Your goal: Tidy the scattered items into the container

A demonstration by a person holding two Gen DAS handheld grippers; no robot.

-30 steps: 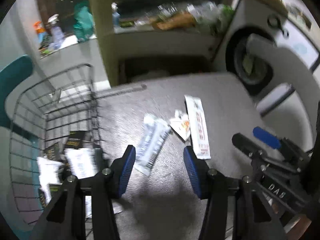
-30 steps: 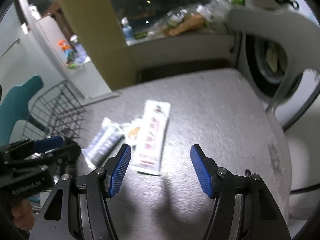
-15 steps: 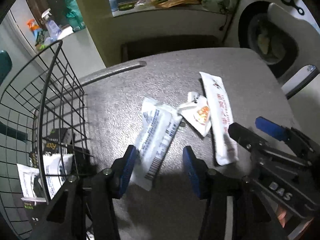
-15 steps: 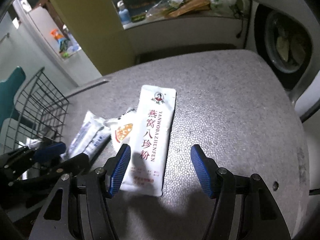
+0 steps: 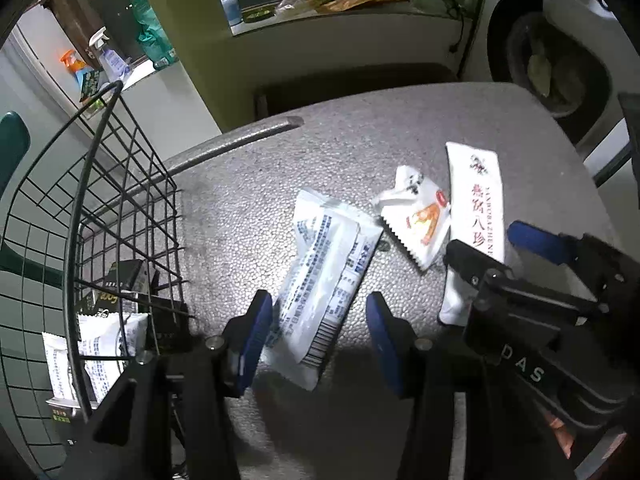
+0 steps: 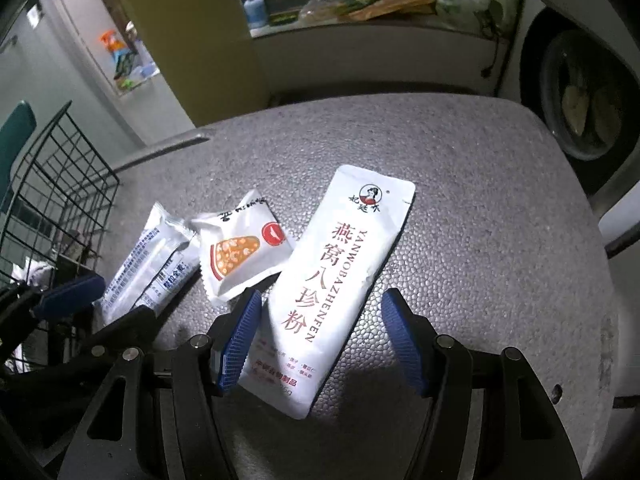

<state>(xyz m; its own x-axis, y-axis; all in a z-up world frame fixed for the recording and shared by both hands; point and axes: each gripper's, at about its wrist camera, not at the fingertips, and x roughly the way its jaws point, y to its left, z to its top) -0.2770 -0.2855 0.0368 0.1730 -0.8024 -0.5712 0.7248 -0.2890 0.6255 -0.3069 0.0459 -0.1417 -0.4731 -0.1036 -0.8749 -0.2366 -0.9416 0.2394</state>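
Sachets are lying on the grey speckled tabletop point(image 6: 460, 184): a white blue-printed sachet point(image 5: 324, 280), a small square packet with an orange picture point(image 6: 242, 250) and a long white pouch marked YANWOBAZHENFEN point(image 6: 336, 276). The square packet is touching both neighbours. The wire basket point(image 5: 100, 208) is sitting at the table's left edge, already holding white and dark packets point(image 5: 96, 336). The left gripper point(image 5: 316, 340) is spreading its jaws wide around the near end of the blue-printed sachet; the right gripper point(image 6: 320, 340) is likewise gaping around the long pouch's near end. Compared with a second ago, both grippers have come much closer to the sachets, which are now lying between the pads. Bare tabletop is stretching right of the long pouch to the rounded edge.
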